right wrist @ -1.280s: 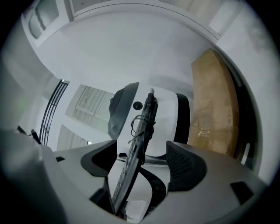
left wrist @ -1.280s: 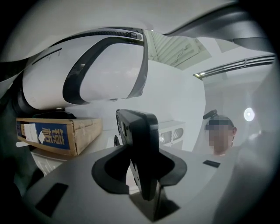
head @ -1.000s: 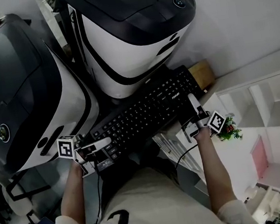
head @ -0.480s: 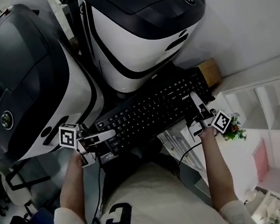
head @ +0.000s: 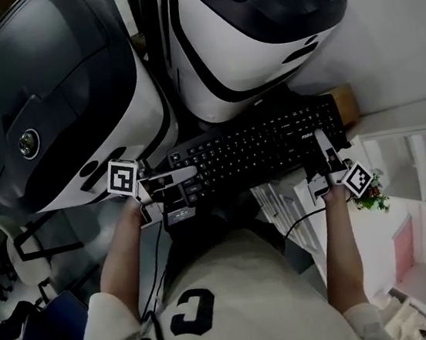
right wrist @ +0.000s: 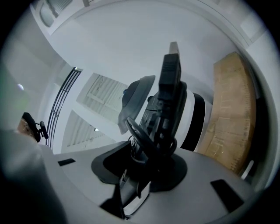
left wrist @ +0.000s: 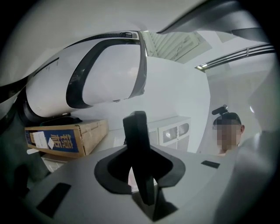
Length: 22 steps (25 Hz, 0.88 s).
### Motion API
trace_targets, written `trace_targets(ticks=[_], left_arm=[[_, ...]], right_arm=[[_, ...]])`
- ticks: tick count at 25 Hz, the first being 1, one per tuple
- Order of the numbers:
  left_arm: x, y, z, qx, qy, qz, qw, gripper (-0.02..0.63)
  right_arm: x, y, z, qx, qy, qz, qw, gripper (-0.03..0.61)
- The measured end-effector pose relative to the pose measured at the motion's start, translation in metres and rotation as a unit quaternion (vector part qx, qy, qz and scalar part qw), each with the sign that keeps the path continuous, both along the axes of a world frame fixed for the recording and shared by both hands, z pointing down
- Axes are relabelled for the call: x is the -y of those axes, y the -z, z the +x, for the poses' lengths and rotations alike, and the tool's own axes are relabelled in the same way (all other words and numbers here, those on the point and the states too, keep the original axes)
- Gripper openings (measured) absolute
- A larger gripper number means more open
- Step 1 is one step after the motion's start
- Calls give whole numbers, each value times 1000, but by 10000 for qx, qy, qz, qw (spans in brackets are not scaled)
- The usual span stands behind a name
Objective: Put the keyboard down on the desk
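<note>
A black keyboard [head: 256,145] lies across the head view in front of two big machines, with a gripper at each end. My left gripper [head: 178,190] is shut on its left end; the left gripper view shows the keyboard [left wrist: 139,144] edge-on as a thin dark slab between the jaws, which have just been closing. My right gripper [head: 325,147] is shut on the right end, and its jaws have closed within the last second. There the keyboard's edge [right wrist: 169,83] stands upright between the jaws, with a dark cable loop [right wrist: 142,140] beside it.
Two large white-and-black machine housings [head: 57,108] [head: 249,28] stand close behind the keyboard. A cardboard box [head: 346,101] sits at its right end. White shelving [head: 424,176] and a small plant [head: 376,197] are at the right. A person [left wrist: 227,131] stands in the distance.
In the head view the whole scene has shifted right and up. The keyboard now lies less slanted across the picture. Both grippers stay at its ends.
</note>
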State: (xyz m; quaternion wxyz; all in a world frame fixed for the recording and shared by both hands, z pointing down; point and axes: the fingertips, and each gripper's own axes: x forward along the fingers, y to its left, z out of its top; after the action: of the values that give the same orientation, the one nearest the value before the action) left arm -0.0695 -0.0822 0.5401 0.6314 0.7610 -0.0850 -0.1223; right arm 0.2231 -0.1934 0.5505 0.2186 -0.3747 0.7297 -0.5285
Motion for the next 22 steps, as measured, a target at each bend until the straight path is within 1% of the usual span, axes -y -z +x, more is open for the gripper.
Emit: trace_targets(ticks=[2,5,7,13,22], left_arm=[[0,-6,-2,179,15,-4,9998,93],[2,-10,-3,305,120,-144,9994,89],[3,-11,-3,380,150,-137,9991,89],[9,-11,-2,457,180,-98,9987,89],[12,-12,-4,470,212,-142,9986,89]], right_arm=[[1,0,-1,-75,17,4,10000,136],[0,4,-3,-184,20,50,9998,137],[-1,7,-2,-211,-5,79,9997,135],[-3,15,0,-276,-13,227,9994,133],[-5,15,0,-358,-83,168,9992,133]])
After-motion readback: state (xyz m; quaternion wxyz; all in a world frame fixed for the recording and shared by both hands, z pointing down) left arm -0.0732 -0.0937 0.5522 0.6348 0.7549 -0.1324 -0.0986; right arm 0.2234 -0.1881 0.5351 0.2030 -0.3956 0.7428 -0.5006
